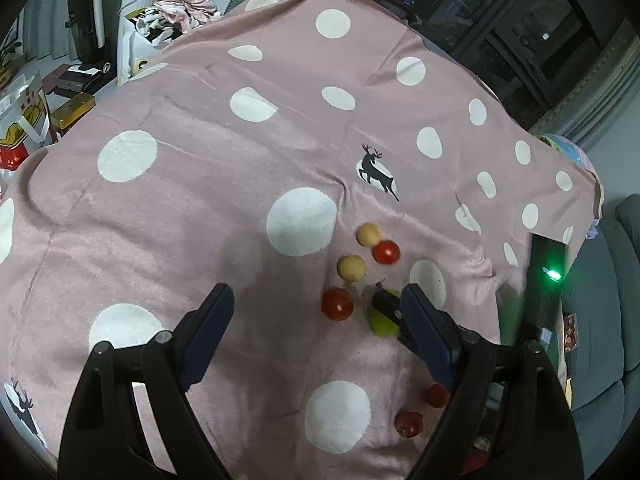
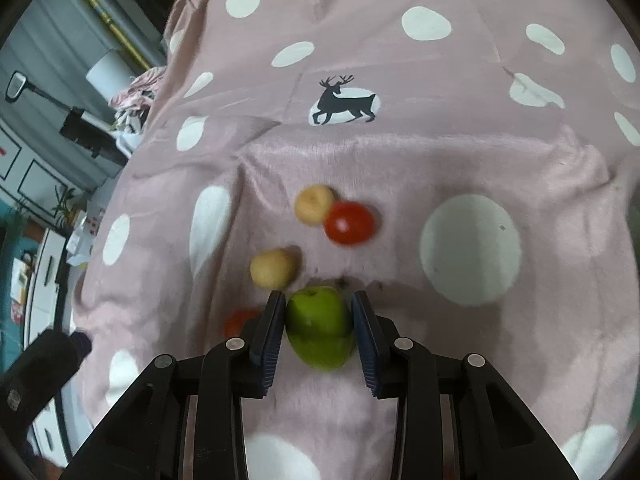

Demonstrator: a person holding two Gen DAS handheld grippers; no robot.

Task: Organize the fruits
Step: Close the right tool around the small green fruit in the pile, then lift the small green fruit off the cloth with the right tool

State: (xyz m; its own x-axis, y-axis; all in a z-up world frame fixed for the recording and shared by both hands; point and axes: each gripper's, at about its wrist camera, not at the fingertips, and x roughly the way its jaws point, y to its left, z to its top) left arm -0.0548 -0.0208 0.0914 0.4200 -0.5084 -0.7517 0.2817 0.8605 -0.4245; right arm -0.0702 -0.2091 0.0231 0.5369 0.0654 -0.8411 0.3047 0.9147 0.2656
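Observation:
A green apple [image 2: 320, 328] lies on the pink dotted cloth [image 2: 440, 152], and my right gripper [image 2: 318, 312] is shut on it, one pad pressed against each side. Beyond it sit two pale yellow fruits [image 2: 314, 204] [image 2: 273, 268] and a red tomato [image 2: 349, 223]. Another tomato [image 2: 240, 320] is half hidden behind the left finger. In the left wrist view my left gripper [image 1: 318, 294] hangs open above the cloth with nothing between its fingers. A tomato [image 1: 337, 304] and the apple [image 1: 380, 326] lie just past it. Two more tomatoes [image 1: 437, 395] [image 1: 409, 424] lie close by its right finger.
The cloth carries white dots and a dark deer print [image 1: 376, 172]. Boxes and bags [image 1: 28, 120] crowd the far left, with a pile of fabric [image 1: 180, 8] at the back. A grey sofa [image 1: 616, 280] stands past the cloth's right edge.

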